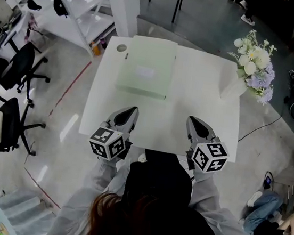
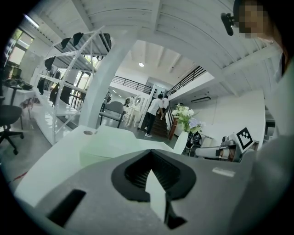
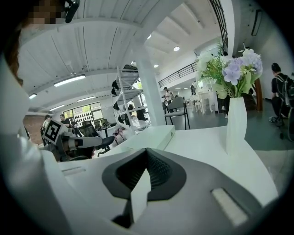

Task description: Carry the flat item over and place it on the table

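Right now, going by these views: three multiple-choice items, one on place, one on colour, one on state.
1. Where on the table does the vase of flowers stand?
A. left edge
B. right edge
C. middle

2. What colour is the flat box?
A. red
B. black
C. pale green

3. How are the left gripper and right gripper?
A. both shut, empty
B. both wide open
C. left shut on the box

Answers:
1 B, the head view shows it by the right edge.
2 C, its lid looks pale green against the white top.
3 A, each gripper view shows the jaws together with nothing between them.
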{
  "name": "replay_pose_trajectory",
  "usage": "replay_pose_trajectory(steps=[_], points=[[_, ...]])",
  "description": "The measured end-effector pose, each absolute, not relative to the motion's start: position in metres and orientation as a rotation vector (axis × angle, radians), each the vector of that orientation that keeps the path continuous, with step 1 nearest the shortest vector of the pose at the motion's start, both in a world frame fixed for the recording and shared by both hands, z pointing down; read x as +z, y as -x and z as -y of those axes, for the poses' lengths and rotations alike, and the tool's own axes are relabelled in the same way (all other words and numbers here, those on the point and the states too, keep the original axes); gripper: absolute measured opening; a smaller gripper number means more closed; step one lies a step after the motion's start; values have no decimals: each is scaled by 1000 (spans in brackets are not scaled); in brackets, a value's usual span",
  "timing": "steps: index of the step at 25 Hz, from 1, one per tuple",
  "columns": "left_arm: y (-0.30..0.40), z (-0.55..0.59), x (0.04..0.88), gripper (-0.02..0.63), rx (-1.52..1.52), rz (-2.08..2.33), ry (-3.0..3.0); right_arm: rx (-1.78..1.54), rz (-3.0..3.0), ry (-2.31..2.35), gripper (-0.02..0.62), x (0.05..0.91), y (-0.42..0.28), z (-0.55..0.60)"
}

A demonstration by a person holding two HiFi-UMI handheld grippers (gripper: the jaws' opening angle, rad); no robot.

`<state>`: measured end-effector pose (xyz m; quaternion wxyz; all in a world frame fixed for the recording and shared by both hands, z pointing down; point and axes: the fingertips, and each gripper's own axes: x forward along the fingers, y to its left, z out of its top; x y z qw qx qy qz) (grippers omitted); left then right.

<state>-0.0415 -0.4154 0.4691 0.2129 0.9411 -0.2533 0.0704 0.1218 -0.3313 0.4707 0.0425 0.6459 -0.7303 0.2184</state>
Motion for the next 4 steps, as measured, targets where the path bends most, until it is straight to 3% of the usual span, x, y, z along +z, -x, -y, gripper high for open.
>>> replay_pose_trajectory(steps=[4], points=[[42, 418, 470, -2, 195, 696, -2612, 678, 2227, -1984, 9, 473, -121, 332]])
